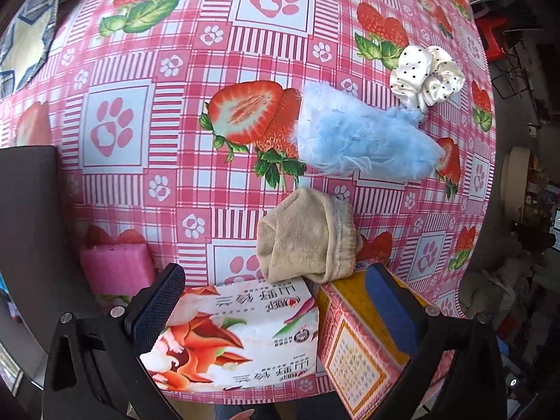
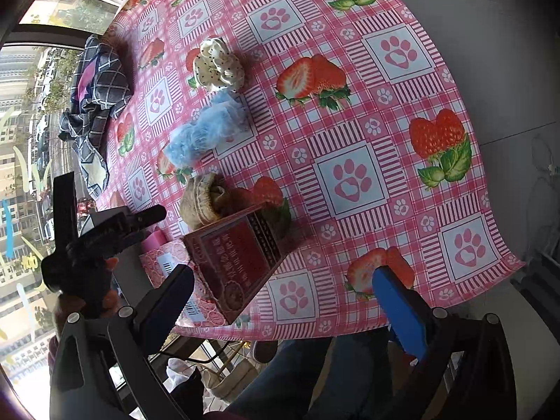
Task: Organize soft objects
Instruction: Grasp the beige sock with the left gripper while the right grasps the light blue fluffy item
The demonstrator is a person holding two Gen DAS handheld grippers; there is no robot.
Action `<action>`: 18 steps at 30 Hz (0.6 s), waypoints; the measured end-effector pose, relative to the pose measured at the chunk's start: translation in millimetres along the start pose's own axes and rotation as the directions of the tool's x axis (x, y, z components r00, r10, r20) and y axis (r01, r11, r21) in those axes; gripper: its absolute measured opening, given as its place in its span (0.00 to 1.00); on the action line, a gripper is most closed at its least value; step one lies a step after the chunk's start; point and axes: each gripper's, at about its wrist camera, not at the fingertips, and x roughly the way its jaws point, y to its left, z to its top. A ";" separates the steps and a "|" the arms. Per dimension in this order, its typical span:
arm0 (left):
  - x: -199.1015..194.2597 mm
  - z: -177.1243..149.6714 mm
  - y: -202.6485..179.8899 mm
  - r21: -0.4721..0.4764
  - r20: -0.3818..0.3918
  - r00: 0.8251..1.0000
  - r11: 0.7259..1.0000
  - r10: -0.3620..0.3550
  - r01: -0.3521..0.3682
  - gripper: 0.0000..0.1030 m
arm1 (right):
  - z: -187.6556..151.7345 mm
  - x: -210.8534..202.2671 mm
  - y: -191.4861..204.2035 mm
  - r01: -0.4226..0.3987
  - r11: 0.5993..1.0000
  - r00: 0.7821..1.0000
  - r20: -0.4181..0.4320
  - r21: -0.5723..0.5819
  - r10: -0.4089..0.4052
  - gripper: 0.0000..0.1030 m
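Several soft things lie in a row on the strawberry tablecloth: a beige rolled sock, a light-blue fluffy piece and a white dotted scrunchie. My left gripper is open at the near table edge, above a floral tissue pack and a red-and-yellow box; the sock lies just beyond its fingertips. My right gripper is open and holds nothing, hovering over the near edge right of the red box. The left gripper also shows in the right wrist view.
A pink foam block sits left of the tissue pack, beside a dark upright object. A crumpled plaid cloth lies at the far side by the window. A person's legs in jeans are below the table edge.
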 end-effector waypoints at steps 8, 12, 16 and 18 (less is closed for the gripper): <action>40.4 18.1 -18.9 0.035 -0.119 0.993 0.999 0.005 -0.001 1.00 | 14.0 22.4 -22.8 -0.006 0.999 0.998 -0.061 0.038 0.008 1.00; 59.4 20.2 -30.1 0.086 -0.172 0.982 0.994 0.085 -0.071 1.00 | 23.6 30.1 -27.9 -0.001 0.999 0.997 -0.082 0.042 0.004 1.00; 69.4 20.6 -38.9 0.120 -0.186 0.968 0.981 0.171 -0.151 0.84 | 33.3 34.3 -24.5 0.008 1.000 0.996 -0.094 0.020 -0.006 1.00; 69.4 20.6 -41.3 0.125 -0.186 0.965 0.979 0.183 -0.162 0.80 | 38.6 36.1 -20.1 0.017 1.000 0.995 -0.095 -0.001 -0.017 1.00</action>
